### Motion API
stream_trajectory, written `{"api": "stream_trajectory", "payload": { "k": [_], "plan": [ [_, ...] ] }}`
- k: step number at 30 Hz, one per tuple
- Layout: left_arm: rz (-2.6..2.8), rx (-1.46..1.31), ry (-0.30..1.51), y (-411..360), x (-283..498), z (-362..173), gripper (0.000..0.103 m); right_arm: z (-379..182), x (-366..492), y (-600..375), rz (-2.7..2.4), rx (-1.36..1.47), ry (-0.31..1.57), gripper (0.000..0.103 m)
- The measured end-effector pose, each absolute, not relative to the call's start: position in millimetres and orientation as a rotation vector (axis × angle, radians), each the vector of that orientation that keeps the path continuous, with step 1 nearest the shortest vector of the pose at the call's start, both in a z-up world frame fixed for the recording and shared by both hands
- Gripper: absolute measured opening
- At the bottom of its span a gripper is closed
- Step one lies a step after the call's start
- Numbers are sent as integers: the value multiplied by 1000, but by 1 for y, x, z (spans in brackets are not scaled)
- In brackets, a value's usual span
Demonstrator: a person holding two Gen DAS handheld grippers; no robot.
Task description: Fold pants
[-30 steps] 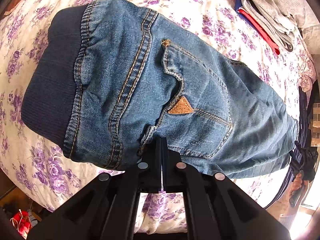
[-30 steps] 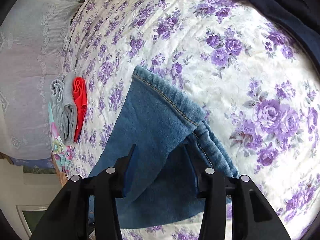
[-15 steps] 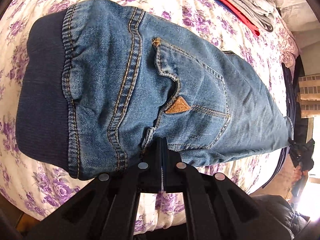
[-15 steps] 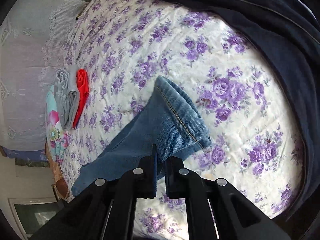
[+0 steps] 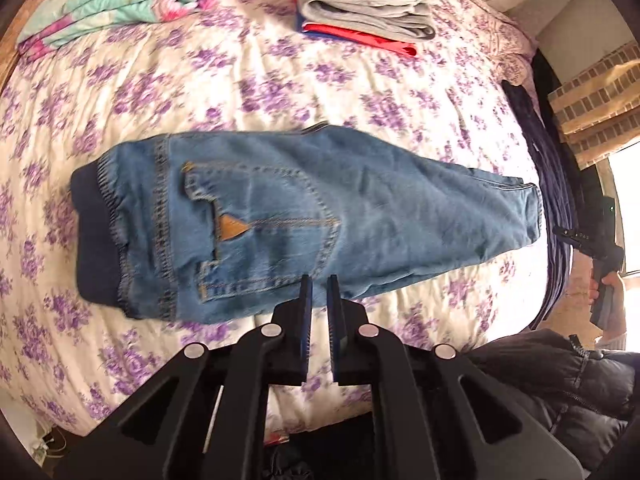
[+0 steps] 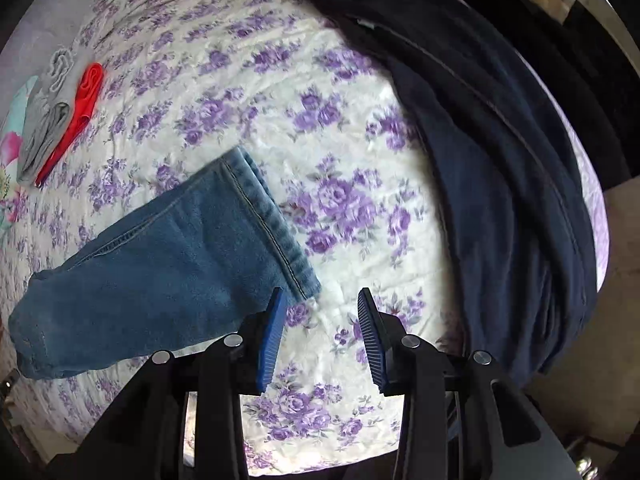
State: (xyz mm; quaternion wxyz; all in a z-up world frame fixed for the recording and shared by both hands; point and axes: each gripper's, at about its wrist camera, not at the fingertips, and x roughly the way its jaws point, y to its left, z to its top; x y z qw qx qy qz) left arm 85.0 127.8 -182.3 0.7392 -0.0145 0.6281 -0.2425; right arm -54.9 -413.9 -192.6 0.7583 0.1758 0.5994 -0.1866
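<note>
Folding next: my right gripper point(image 6: 320, 296), jaws just opened and empty, regrips the hem point(image 6: 272, 220) at 10 o'clock; left gripper point(image 5: 318, 284) nearly closed, empty above the jeans point(image 5: 304, 216).

Jeans point(image 5: 312, 216): mid-blue denim, tan stitching, tan triangular pocket patch point(image 5: 230, 227), navy ribbed waistband point(image 5: 94, 236). Bedspread point(image 5: 280, 92): cream, purple floral print. Folded clothes point(image 5: 360, 4): grey over red. Blanket point(image 6: 500, 152): navy. Gripper pads point(image 6: 272, 332): blue.
</note>
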Motion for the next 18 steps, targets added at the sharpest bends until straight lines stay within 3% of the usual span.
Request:
{"api": "stream_trajectory", "payload": {
  "k": [4,9,18],
  "plan": [
    [-588,-53,1436,69,103,-220,7,-165,23,-336,-58,278,1255,38],
    [-533,-70,1597,50,101,-291,7,-174,115,-189,366,52,1220,38],
    [-539,-207,1598,81,84,-295,7,-242,191,-38,708,-102,1371,30]
  ]
}}
